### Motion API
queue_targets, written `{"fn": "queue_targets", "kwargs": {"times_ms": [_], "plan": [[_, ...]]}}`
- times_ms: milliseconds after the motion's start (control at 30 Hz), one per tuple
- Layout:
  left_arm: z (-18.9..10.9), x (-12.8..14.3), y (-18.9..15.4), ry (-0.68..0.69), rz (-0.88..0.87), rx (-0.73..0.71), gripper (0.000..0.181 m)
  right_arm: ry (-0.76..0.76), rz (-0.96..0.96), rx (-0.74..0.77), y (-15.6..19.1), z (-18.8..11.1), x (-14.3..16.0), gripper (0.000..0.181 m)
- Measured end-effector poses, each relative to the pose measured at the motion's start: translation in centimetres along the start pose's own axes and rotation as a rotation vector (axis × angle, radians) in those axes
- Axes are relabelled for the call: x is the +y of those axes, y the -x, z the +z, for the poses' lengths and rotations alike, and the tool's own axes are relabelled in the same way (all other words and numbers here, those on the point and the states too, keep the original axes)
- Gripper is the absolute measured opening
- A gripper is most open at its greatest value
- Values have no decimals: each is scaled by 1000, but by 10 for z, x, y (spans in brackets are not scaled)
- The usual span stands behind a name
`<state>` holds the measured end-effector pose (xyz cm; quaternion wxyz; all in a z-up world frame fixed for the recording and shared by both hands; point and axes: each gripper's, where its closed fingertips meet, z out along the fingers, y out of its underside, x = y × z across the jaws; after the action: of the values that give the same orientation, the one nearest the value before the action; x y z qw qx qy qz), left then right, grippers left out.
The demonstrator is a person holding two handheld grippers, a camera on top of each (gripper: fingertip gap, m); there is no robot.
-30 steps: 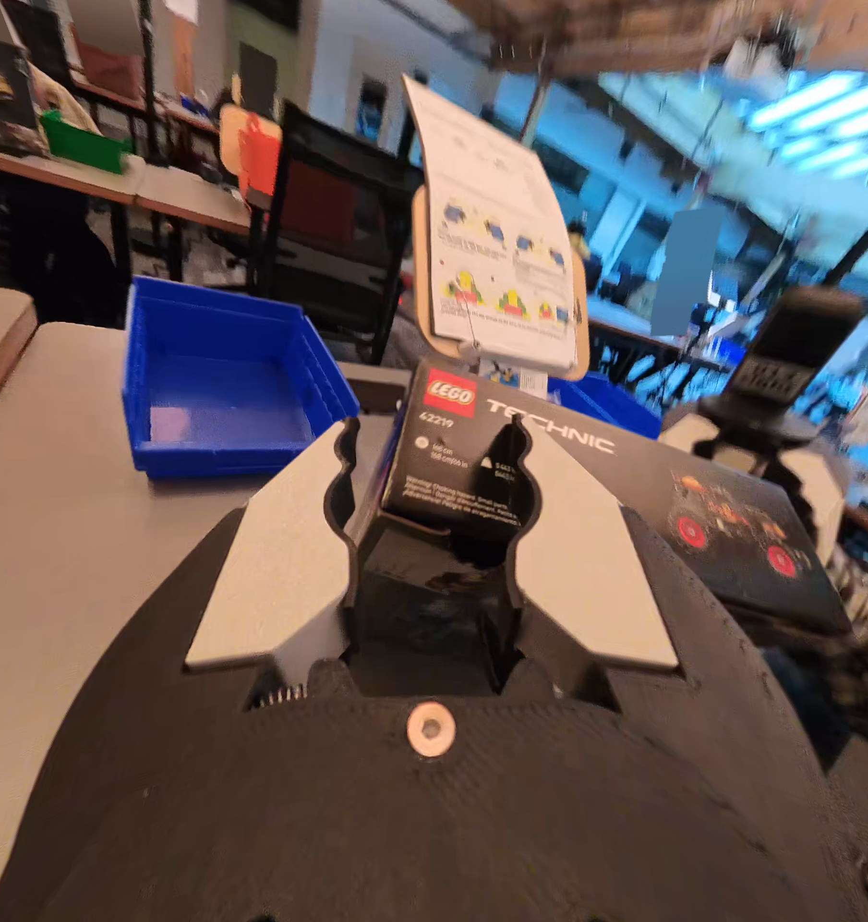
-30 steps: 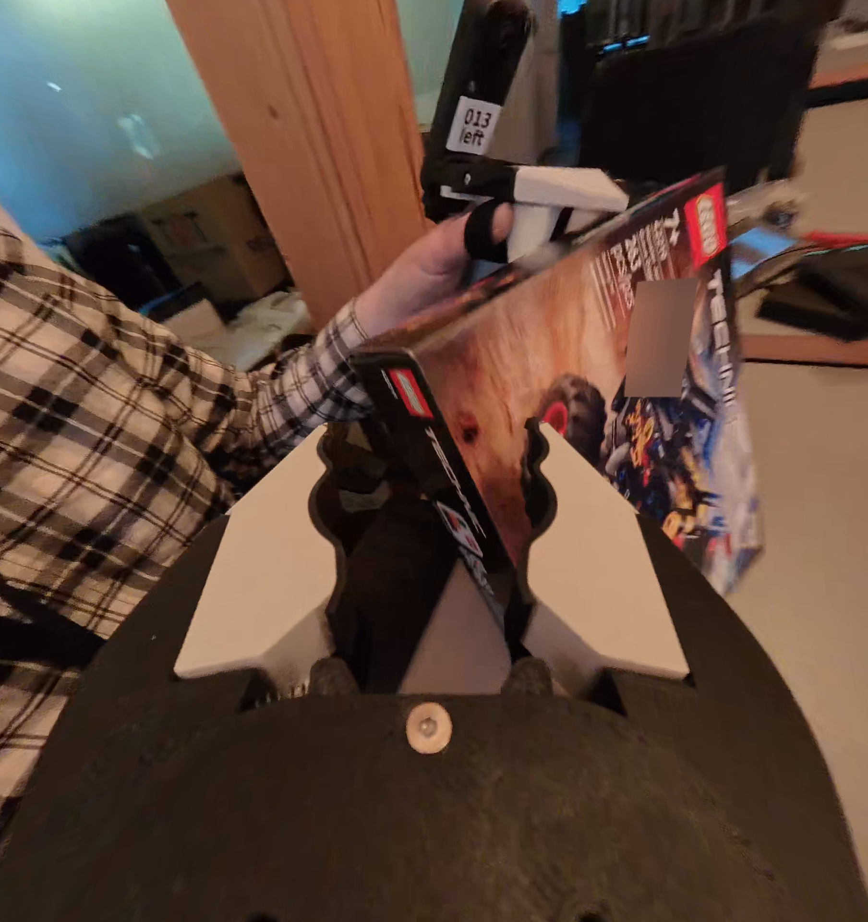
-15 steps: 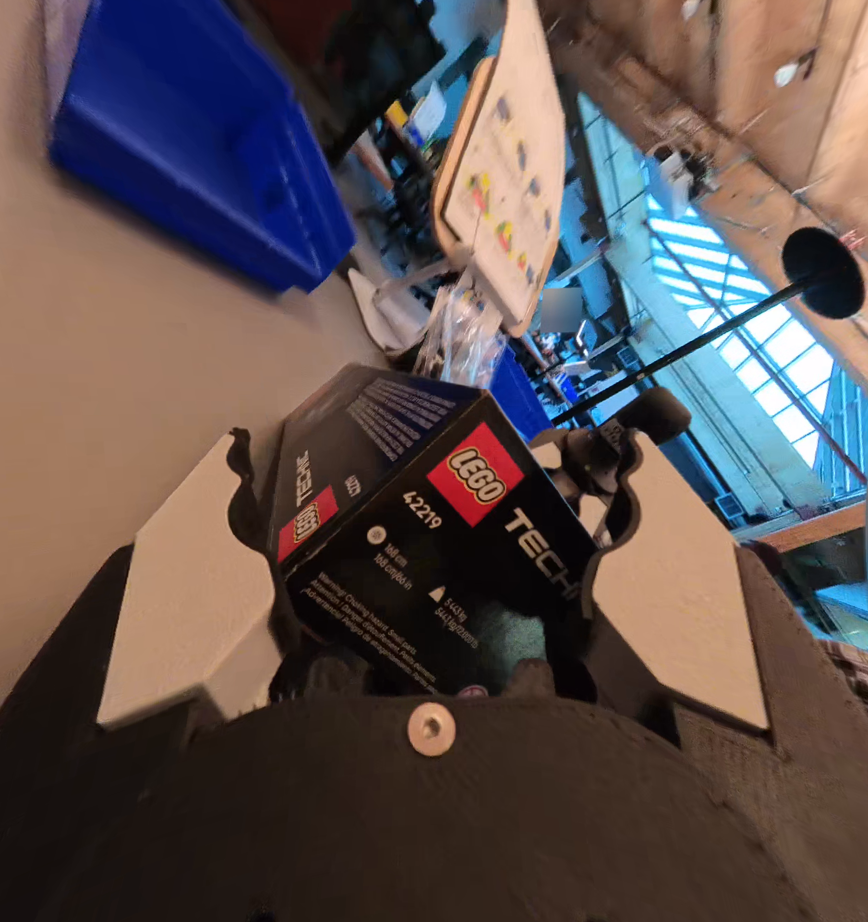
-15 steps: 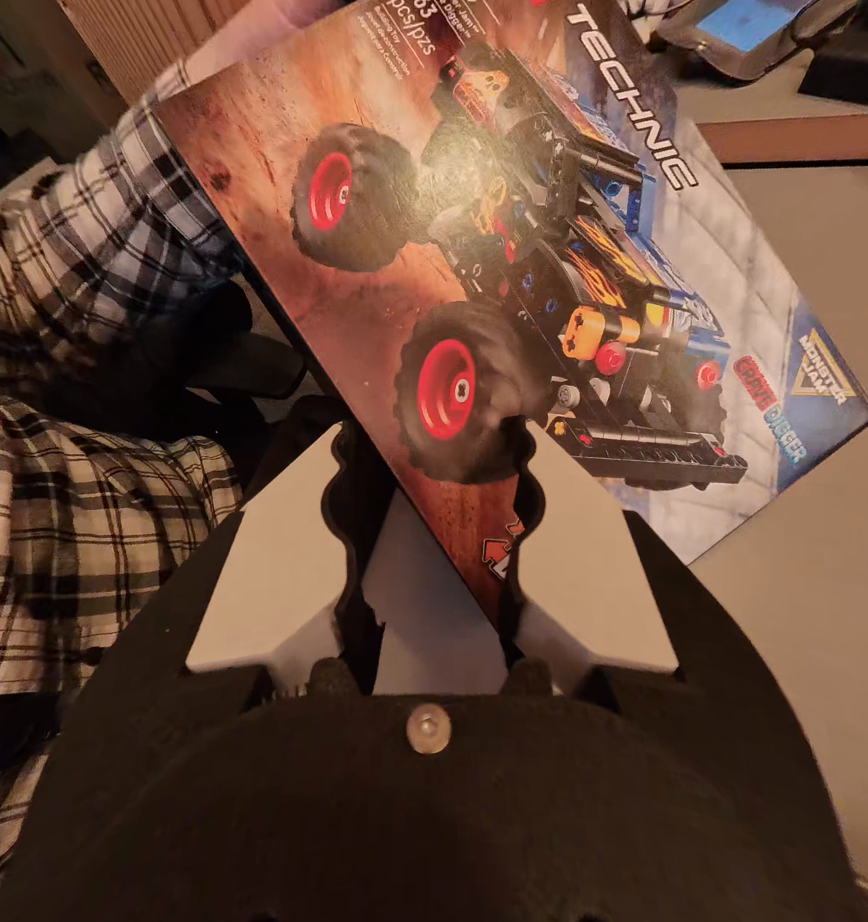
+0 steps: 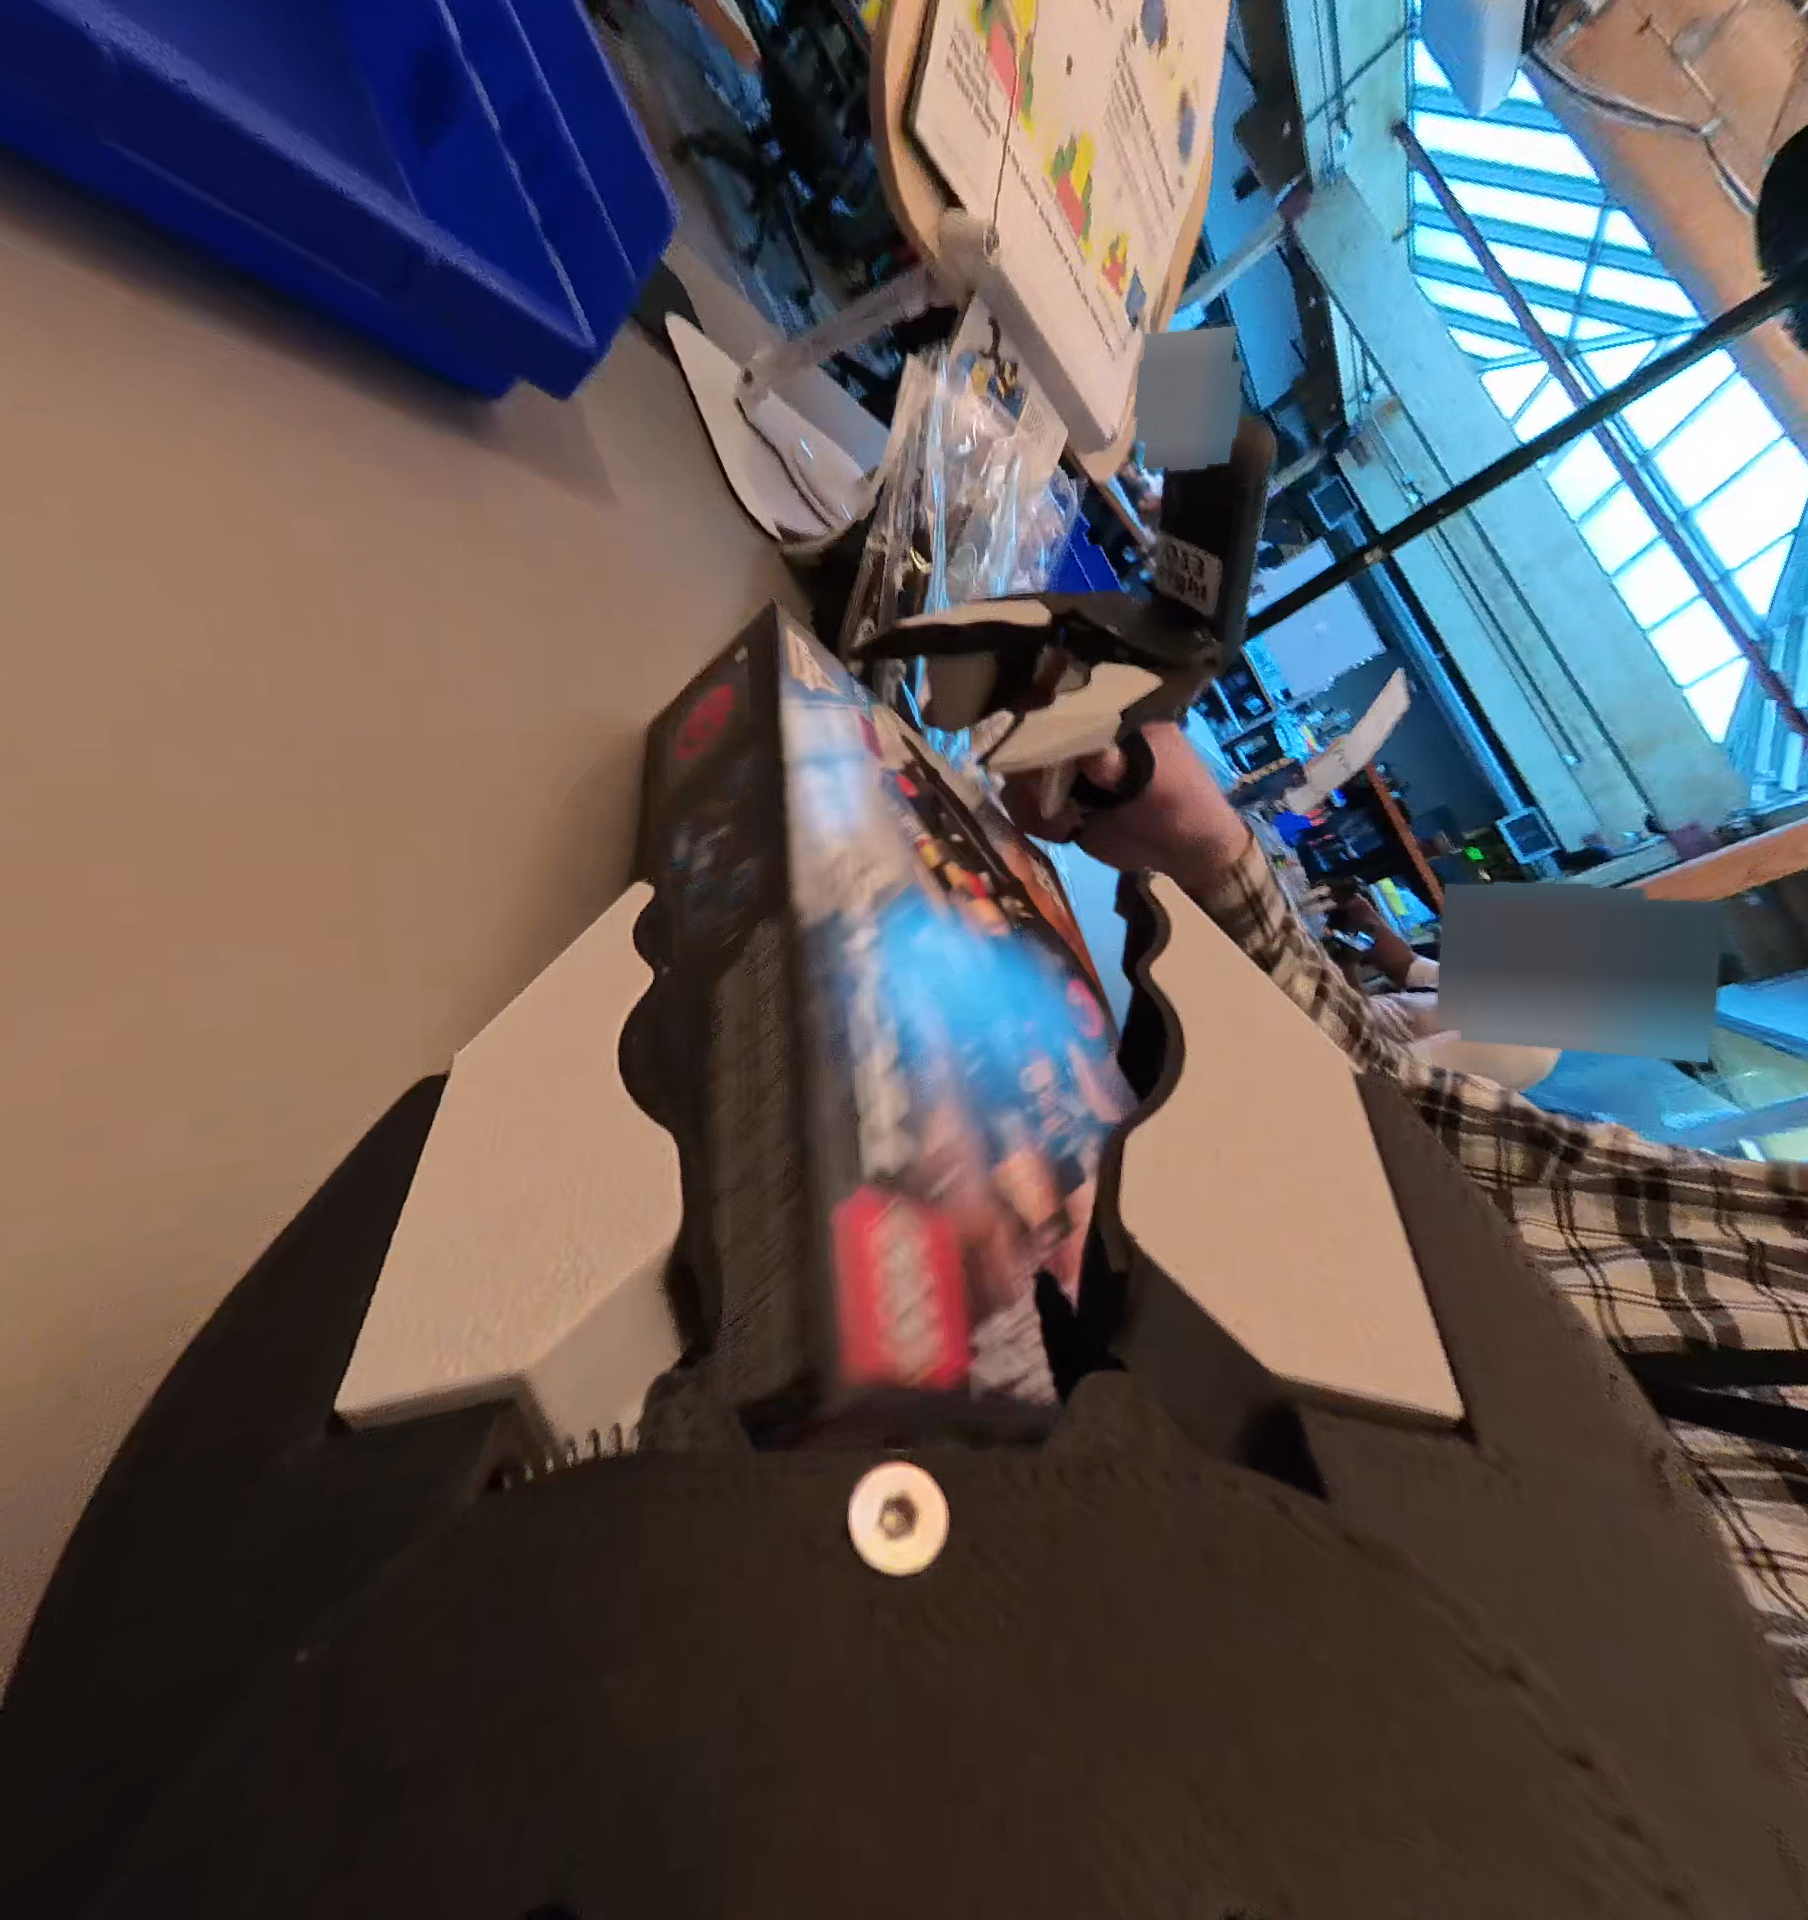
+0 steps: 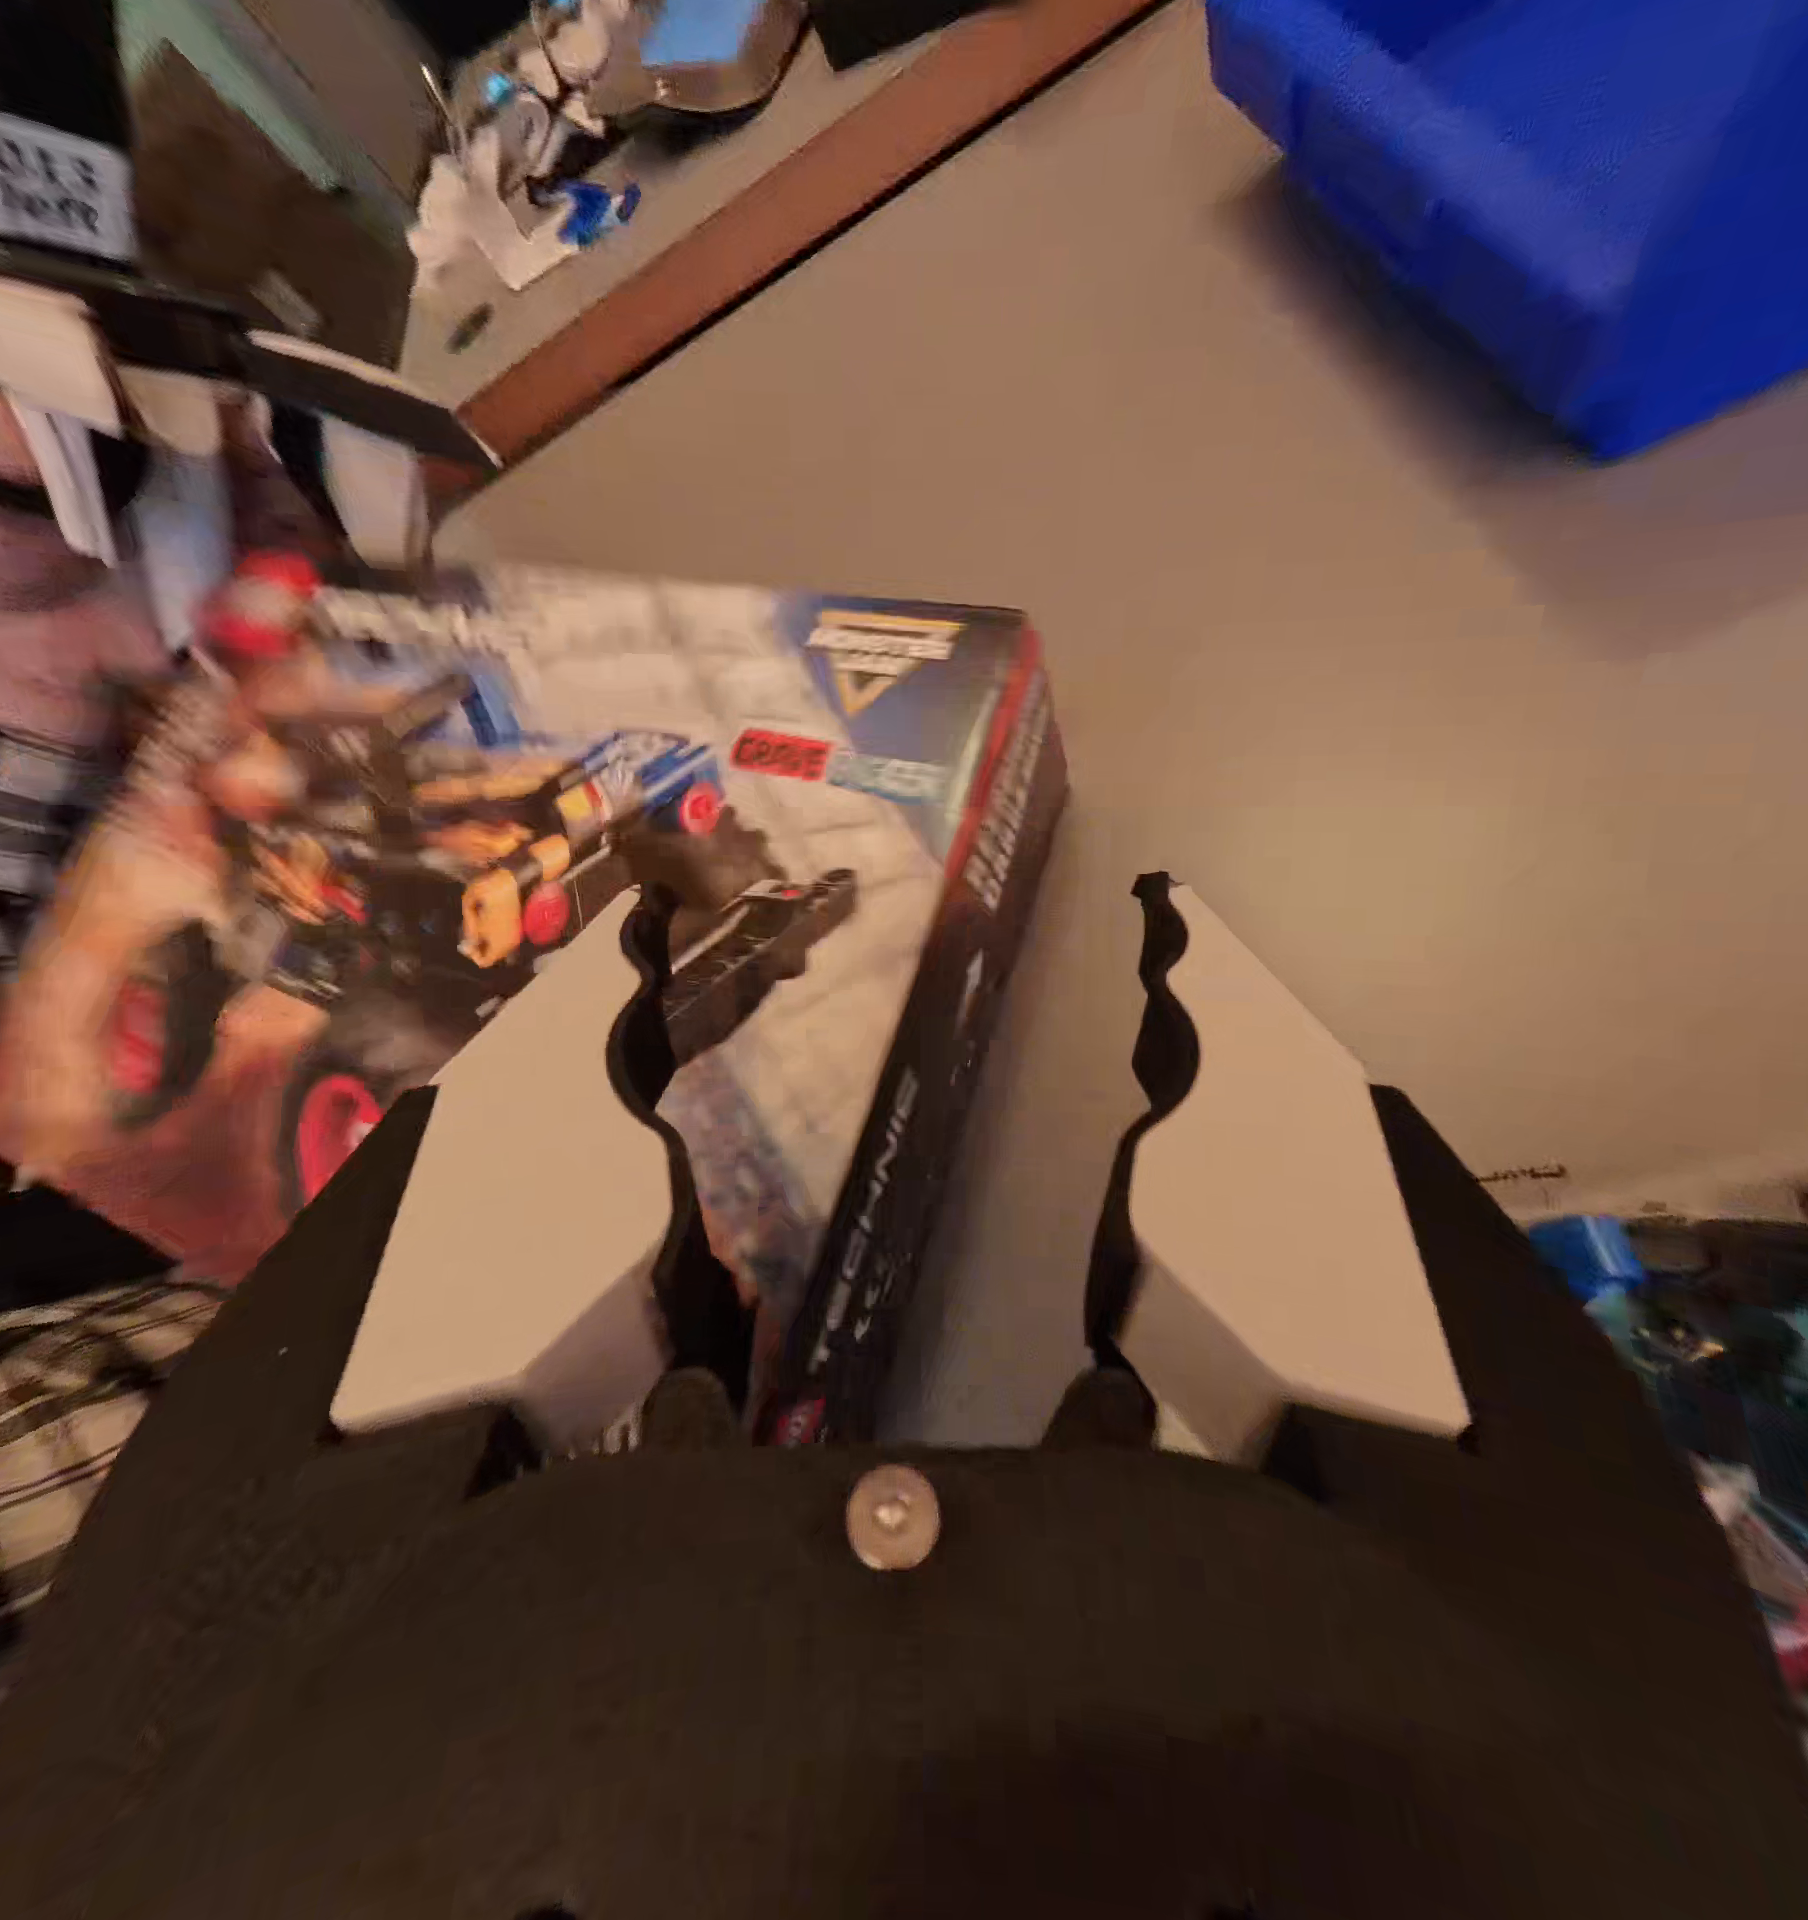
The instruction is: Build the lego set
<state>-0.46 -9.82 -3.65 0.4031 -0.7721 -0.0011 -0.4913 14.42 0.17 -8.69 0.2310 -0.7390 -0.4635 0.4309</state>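
- The left gripper is clamping the box between its jaws, the box filling the gap edge-on
- The right gripper is gaping wide, its jaws straddling the box's near corner without pinching it; in the left wrist view it is showing at the box's far end, jaws parted
- The box is lying just over the table, printed face up; whether it is touching the tabletop cannot be told
- A blue bin is sitting on the table far left of the box, well apart; its inside is not showing
- A wooden board with an instruction sheet is standing beyond the box, with clear plastic bags crowding the space between
- A plaid sleeve is filling the right side
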Motion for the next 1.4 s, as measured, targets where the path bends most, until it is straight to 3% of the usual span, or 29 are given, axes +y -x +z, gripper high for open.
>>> {"fn": "queue_targets", "kwargs": {"times_ms": [67, 133, 200, 367, 533, 700, 867, 1100, 1267, 1400], "plan": [[9, 12, 4, 36, -46, 22, 91, 82, 59, -47, -4, 6, 13, 100], [19, 28, 11, 84, -68, 5, 95, 206, 78, -200, 15, 16, 33, 85], [22, 33, 15, 84, -62, -21, 94, 241, 112, -284, 25, 21, 38, 90], [-20, 12, -3, -51, 70, -186, 93, 283, 93, -333, 31, 18, 44, 87], [-51, 57, -50, 104, 182, -346, 106, 298, 89, -368, 34, 15, 48, 87], [-48, 121, -33, 207, -43, -360, 114, 305, 81, -395, 42, 15, 51, 89], [-30, 139, -7, 88, -223, -294, 117, 277, 90, -388, 42, 12, 51, 89], [-27, 99, -8, -162, -109, -318, 109, 178, 15, -282, 47, -3, 42, 90], [-33, 38, -65, -357, 157, -190, 80, -7, -179, -104, 63, -40, 14, 90], [-21, 4, -102, -412, 347, -164, 89, -162, -252, -36, 84, -82, -5, 85]]}}
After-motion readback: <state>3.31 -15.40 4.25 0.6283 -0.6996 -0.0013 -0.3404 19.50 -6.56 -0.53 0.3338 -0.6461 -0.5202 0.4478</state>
